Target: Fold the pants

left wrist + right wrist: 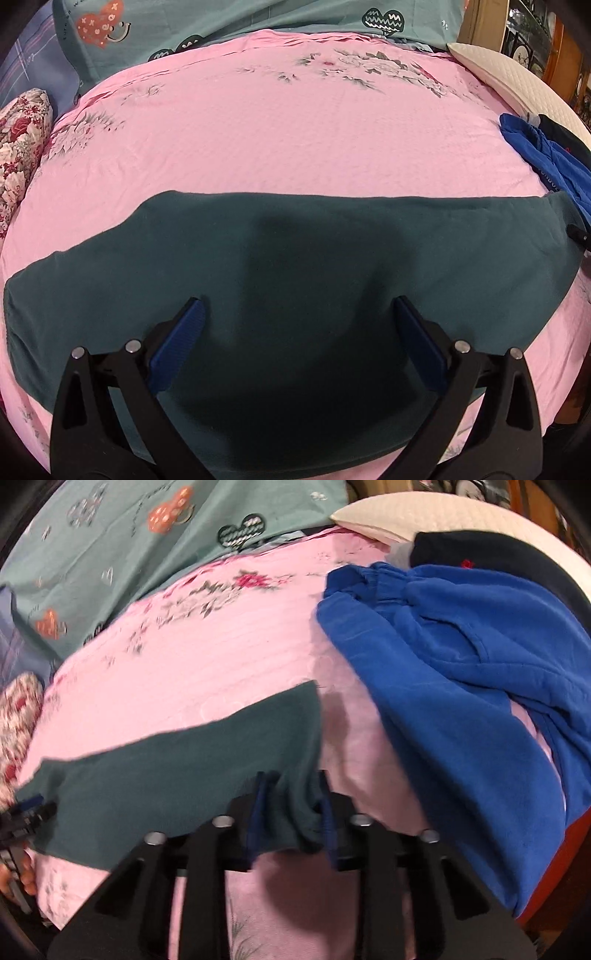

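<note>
Right gripper (291,805) pinches a bunched corner of the dark teal pants (295,273), its 2 blue pads (327,827) squeezed tight on the cloth. Left gripper (297,314) hovers over the middle of the same pants with its fingers spread wide and nothing between them. Those pants lie flat in a long band across the pink floral bedsheet (277,140). Just beside their end sits a rumpled blue fleece garment (461,672).
</note>
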Available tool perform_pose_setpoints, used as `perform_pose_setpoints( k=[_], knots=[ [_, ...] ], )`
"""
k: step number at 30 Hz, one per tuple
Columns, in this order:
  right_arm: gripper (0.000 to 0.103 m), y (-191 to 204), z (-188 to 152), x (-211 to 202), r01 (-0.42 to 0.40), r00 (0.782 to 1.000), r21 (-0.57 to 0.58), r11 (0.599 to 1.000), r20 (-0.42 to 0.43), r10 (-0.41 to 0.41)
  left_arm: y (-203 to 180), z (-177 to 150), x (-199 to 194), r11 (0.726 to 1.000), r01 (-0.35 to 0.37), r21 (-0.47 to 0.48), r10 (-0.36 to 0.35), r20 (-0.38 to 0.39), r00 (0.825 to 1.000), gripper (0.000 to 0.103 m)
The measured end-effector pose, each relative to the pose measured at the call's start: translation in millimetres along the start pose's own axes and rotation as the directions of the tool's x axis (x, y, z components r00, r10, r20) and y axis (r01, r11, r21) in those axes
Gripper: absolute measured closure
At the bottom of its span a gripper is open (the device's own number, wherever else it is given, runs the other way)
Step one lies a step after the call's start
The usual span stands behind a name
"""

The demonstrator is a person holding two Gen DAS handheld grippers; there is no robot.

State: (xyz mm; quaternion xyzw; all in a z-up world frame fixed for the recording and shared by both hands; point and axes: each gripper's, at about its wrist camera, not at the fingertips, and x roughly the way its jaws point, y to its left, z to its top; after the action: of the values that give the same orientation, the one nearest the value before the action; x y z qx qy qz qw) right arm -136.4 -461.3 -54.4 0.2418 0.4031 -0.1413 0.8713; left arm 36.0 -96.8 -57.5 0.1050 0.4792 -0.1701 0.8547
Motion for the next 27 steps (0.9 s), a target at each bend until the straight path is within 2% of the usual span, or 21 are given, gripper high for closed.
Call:
perform_pose_setpoints(
  k=[3,5,8,10,12,14,16,17,18,20,21,23,25,27],
  knots=[
    [0.089,11,3,-12,-0.058,0.998,0.024,0.998,0.030,0.058,3,-1,-6,1.000,0.000,-0.009,0.000,0.015,1.000,0.002],
    [0.089,35,6,-22,-0.144,0.989,0.015,0.989,0.032,0.143,11,-2,-14,1.000,-0.018,-0.020,0.019,0.040,0.999,0.002],
    [0.090,109,9,-37,-0.281,0.959,-0.094,0.955,0.011,0.284,32,-3,-32,0.998,-0.024,-0.061,0.029,0.077,0.997,0.002],
    [0.090,172,3,-38,-0.367,0.930,-0.192,0.910,-0.036,0.367,50,-7,-47,0.995,-0.044,-0.087,0.054,0.105,0.993,0.002],
    [0.090,234,-15,-25,-0.427,0.904,-0.282,0.859,-0.118,0.411,65,-12,-59,0.992,-0.071,-0.107,0.084,0.125,0.989,0.002],
    [0.089,280,-42,5,-0.435,0.899,-0.347,0.831,-0.215,0.381,81,-20,-65,0.986,-0.101,-0.131,0.118,0.129,0.985,0.002],
    [0.078,316,-77,43,-0.405,0.903,-0.443,0.800,-0.333,0.273,94,-29,-66,0.983,-0.102,-0.152,0.119,0.112,0.987,0.002],
    [0.078,326,-92,52,-0.377,0.909,-0.487,0.787,-0.355,0.216,100,-36,-66,0.982,-0.102,-0.160,0.119,0.102,0.988,0.002],
    [0.077,332,-102,50,-0.344,0.926,-0.542,0.767,-0.331,0.181,103,-40,-66,0.982,-0.099,-0.161,0.116,0.099,0.988,0.002],
    [0.073,332,-106,31,-0.315,0.945,-0.583,0.749,-0.261,0.195,108,-49,-68,0.983,-0.087,-0.159,0.104,0.103,0.989,0.002],
    [0.072,327,-102,21,-0.307,0.950,-0.565,0.766,-0.232,0.210,108,-51,-68,0.985,-0.074,-0.156,0.091,0.104,0.990,0.002],
    [0.071,318,-91,15,-0.256,0.966,-0.546,0.798,-0.183,0.184,102,-52,-70,0.989,-0.046,-0.139,0.062,0.113,0.992,0.002],
    [0.071,312,-86,11,-0.269,0.962,-0.519,0.811,-0.182,0.202,90,-53,-72,0.995,-0.033,-0.099,0.045,0.129,0.991,0.002],
    [0.071,312,-87,6,-0.314,0.949,-0.513,0.799,-0.195,0.248,76,-53,-74,0.998,-0.024,-0.057,0.032,0.146,0.989,0.002]
  ],
)
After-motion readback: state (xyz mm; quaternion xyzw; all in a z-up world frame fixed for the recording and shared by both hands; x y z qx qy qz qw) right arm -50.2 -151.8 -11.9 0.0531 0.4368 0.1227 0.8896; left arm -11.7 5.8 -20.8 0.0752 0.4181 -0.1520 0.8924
